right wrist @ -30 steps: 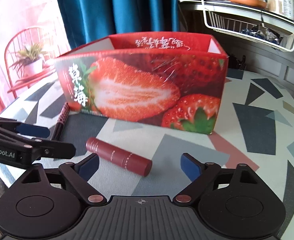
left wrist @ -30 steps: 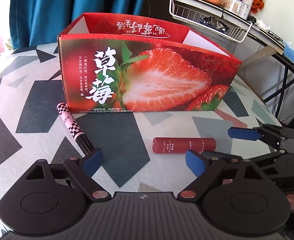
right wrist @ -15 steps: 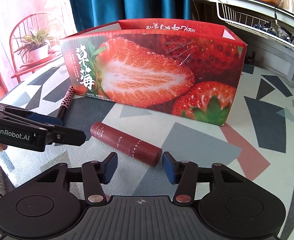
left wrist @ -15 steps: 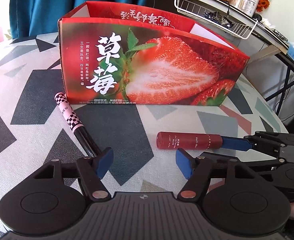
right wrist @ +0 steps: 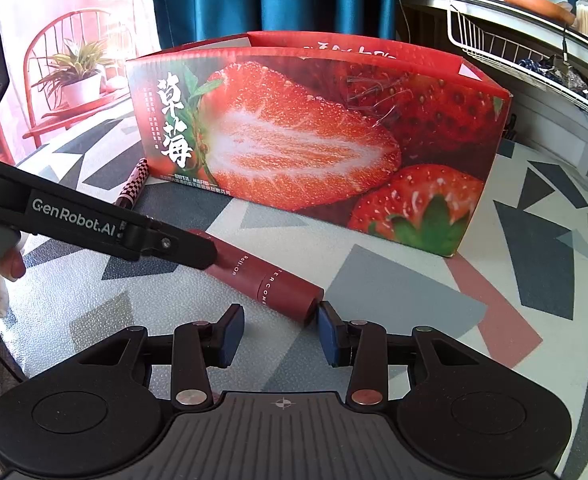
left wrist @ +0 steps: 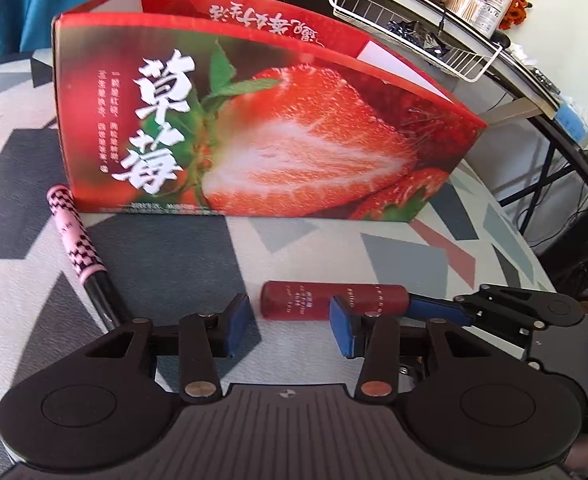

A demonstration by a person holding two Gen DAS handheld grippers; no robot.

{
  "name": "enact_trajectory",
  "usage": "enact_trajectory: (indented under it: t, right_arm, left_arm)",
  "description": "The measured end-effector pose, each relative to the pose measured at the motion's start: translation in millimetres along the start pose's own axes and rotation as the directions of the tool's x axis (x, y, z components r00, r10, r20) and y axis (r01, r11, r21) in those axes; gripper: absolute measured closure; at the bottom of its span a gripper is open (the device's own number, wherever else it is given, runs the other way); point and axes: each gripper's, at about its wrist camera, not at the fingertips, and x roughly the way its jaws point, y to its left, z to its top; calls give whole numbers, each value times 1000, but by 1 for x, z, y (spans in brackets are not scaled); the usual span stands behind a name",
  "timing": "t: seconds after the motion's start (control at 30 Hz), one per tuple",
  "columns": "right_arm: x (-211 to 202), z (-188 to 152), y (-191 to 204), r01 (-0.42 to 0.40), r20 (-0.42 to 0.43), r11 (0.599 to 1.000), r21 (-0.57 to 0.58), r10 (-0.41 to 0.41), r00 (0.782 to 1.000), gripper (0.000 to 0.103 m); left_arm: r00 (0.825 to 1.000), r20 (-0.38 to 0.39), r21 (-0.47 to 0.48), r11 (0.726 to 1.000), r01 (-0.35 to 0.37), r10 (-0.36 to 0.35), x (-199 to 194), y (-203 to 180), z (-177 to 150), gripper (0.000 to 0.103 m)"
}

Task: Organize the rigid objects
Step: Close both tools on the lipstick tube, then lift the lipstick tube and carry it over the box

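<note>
Dark-red cylindrical roll-on tube (left wrist: 333, 301) lies on the patterned tabletop (right wrist: 393, 280), at six o'clock from the open strawberry-printed cardboard box (left wrist: 254, 128). Both tools have just been closing: left tool (left wrist: 290, 326) and right tool (right wrist: 280, 334) stand narrowed, pinching nothing, the tube's ends just beyond their pads. Neither grasp looks secured yet.
</note>
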Motion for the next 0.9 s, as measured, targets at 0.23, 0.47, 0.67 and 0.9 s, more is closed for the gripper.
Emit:
enact_trajectory:
  t: [0.23,0.47,0.67,0.9]
  right_arm:
    - [2,2,1,1,2,1000,-13,-1,1000,68]
    - [-2,2,-2,8,15,1000,0,-8,1000,84]
    - [-3,3,0,4,19,1000,-8,-4,1000,87]
    - [-10,6,1,17,36,1000,-16,-16,999,87]
  left_arm:
    - [1000,23,33,999,10,-11,0,-2,-2,62]
    - [998,54,51,999,-19,16,-8,1,-7,70]
    - [997,67,112,992,-57,50,-13,-6,-11,71]
    - [995,92,123,991,-60,48,-22,-11,-8,71]
